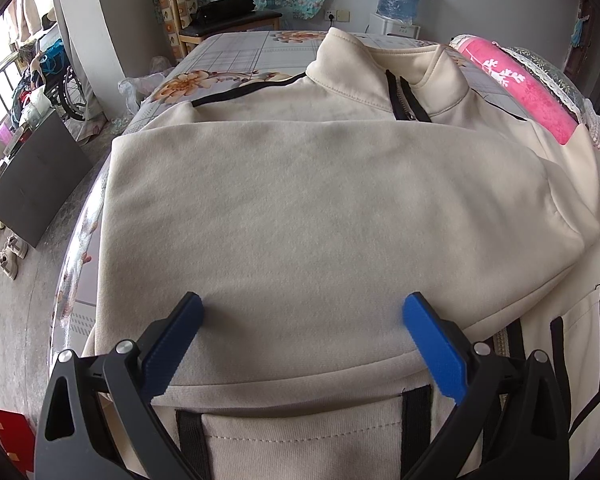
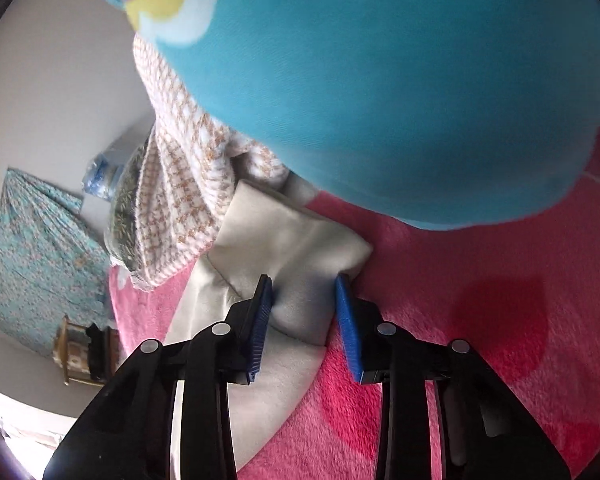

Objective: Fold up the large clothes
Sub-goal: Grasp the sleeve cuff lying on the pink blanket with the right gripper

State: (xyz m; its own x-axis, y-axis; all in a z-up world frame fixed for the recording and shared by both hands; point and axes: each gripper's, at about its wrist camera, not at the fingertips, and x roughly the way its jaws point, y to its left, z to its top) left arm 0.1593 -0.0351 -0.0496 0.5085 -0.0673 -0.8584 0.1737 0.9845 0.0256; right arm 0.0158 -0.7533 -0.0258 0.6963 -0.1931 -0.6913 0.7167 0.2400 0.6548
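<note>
A cream fleece zip-collar jacket (image 1: pixel 320 200) lies spread across the floral-sheeted bed (image 1: pixel 236 60), one sleeve folded over its front, beneath the spread-apart left tongs (image 1: pixel 302 306), while the right tongs (image 2: pixel 305 284) clasp its cuff (image 2: pixel 296 240) on a pink plush blanket (image 2: pixel 480 340).

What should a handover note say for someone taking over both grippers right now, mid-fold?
Left gripper: open, above the cream jacket, holding nothing.
Right gripper: fingers either side of a cream sleeve end lying on the pink blanket; whether it is clamped is unclear.
Jacket lies on the bed, collar at the far end.
Done: one sleeve is folded across the chest.
Left: bring in the sleeve at the right gripper, then fold the body.
</note>
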